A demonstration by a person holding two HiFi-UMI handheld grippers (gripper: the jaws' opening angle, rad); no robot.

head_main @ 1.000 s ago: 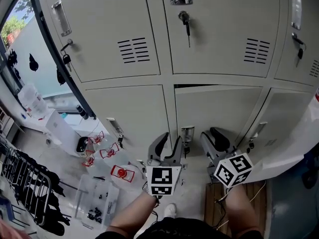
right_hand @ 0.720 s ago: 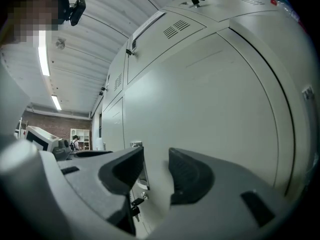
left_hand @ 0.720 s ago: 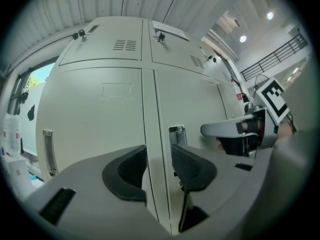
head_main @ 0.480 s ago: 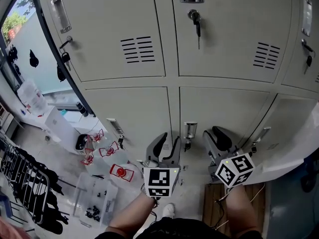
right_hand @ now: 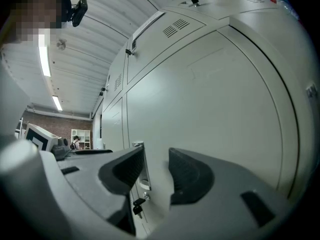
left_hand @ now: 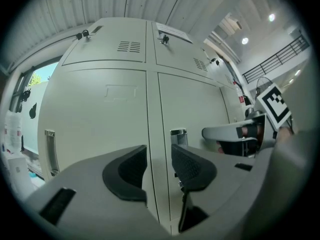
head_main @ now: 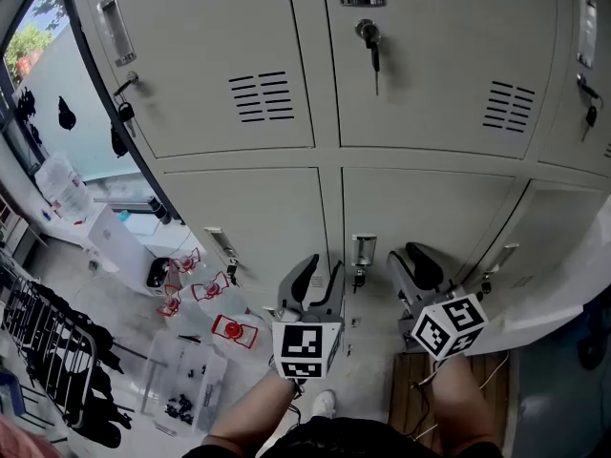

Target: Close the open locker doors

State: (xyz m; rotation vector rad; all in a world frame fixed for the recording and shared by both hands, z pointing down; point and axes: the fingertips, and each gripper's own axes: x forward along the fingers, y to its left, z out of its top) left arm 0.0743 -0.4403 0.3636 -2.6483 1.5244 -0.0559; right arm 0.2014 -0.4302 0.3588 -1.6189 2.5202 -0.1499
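Grey lockers fill the head view. The lower middle door (head_main: pixel 425 208) sits flush with its frame, its handle (head_main: pixel 362 250) just beyond my grippers. My left gripper (head_main: pixel 320 277) points level at the seam between the lower left door (head_main: pixel 248 218) and the middle one, open and holding nothing. In the left gripper view the same gripper (left_hand: pixel 159 159) shows the seam through its gap, beside the handle (left_hand: pixel 178 134). My right gripper (head_main: pixel 416 267) is also open and empty, close to the door face (right_hand: pixel 225 99); a handle with a key (right_hand: pixel 139 184) shows between its jaws (right_hand: pixel 156 164).
Keys hang in the upper doors' locks (head_main: pixel 367 34). The lower right door (head_main: pixel 563 237) stands at an angle by a white sheet (head_main: pixel 573 299). On the floor at left lie plastic boxes, red-and-white items (head_main: pixel 229 330) and a drying rack (head_main: pixel 52 351). A wooden pallet (head_main: pixel 482 380) is underfoot.
A dark gap along the top of the lower middle door one second ago has gone; the door now lies flush. Both grippers have stayed almost where they were.
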